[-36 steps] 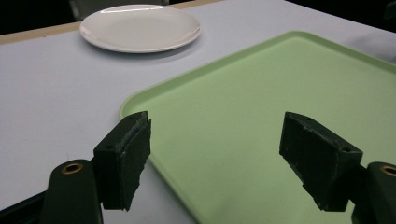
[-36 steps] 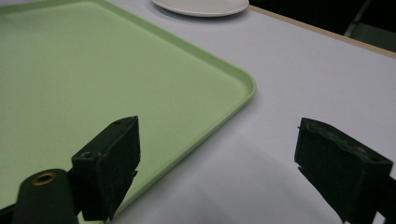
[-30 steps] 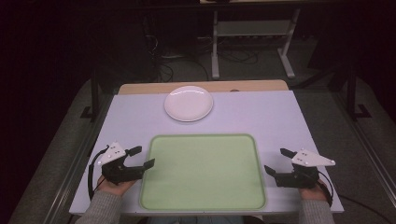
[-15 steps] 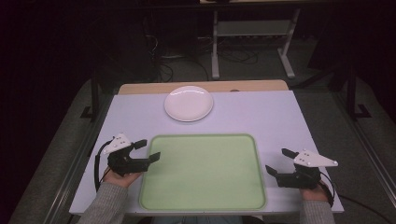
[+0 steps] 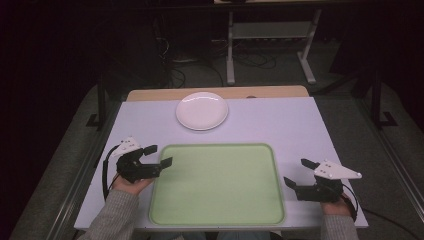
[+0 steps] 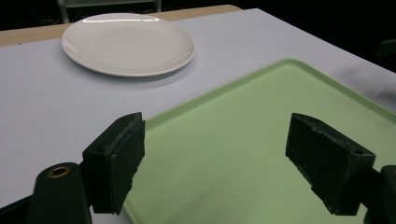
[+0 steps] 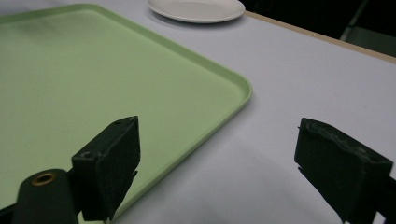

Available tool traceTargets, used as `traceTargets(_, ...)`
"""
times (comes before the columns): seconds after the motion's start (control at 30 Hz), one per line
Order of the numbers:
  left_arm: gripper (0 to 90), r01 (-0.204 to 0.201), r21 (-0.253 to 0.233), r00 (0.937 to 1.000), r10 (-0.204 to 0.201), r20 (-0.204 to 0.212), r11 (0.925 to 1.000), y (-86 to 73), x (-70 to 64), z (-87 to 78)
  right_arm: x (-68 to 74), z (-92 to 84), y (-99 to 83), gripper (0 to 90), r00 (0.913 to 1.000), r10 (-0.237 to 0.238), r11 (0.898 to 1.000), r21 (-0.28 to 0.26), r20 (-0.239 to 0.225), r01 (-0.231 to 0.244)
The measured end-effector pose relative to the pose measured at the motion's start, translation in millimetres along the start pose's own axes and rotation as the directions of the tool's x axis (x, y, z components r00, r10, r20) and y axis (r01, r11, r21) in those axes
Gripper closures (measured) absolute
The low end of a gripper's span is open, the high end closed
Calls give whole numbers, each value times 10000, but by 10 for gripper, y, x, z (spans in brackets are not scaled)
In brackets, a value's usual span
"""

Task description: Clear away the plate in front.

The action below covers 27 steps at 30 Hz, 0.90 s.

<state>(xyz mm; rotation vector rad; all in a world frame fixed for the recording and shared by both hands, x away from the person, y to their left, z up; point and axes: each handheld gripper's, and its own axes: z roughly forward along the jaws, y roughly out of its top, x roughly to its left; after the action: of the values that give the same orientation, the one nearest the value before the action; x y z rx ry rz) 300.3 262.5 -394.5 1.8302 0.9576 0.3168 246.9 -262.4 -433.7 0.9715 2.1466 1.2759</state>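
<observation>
Green plastic tray lies at the desk's near edge, white plate beyond it near the far edge; best approach is probably low, straddling the tray's rim; left gripper, jaws just opening wide at the tray's left rim, holds nothing; right gripper stands apart, empty, beside the right rim.

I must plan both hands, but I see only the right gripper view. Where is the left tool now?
Observer: The left tool is at the green tray's left rim, near its far corner, one jaw over the tray.
Operator: Are its jaws open?
Observer: Yes, wide open. They have just been opening, and nothing is between them.
Operator: My view cuts the plate. Is it empty?
Observer: Yes, the whole white plate is bare. It sits beyond the tray, apart from it.
</observation>
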Motion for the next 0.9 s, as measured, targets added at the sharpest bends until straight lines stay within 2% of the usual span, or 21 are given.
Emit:
traceTargets(0.1,193,417,37,9988,-417,244,9991,42,47,50,3,4,0,133,10000,-11,10000,15,-6,11)
traceTargets(0.2,193,766,-33,9966,-765,316,9971,79,85,98,6,-8,-4,133,10000,-36,10000,19,6,36)
traceTargets(0.57,205,1154,81,9926,-1157,374,9933,293,149,262,10,8,2,133,9999,-145,9999,94,28,145)
traceTargets(0.63,204,1257,135,9917,-1260,256,9920,337,159,293,15,13,2,133,9999,-165,9998,122,46,165)
traceTargets(0.73,204,1687,210,9853,-1692,254,9854,396,188,354,20,16,2,133,9998,-194,9997,142,36,194)
traceTargets(0.8,206,1760,198,9841,-1763,191,9842,415,196,370,25,15,4,133,9998,-198,9997,128,20,198)
traceTargets(0.83,207,1813,230,9834,-1813,5,9832,459,212,409,26,15,5,133,9998,-209,9997,110,10,209)
traceTargets(0.9,199,2195,436,9753,-2182,-334,9746,512,214,479,26,18,7,133,9998,-208,9997,110,-18,208)
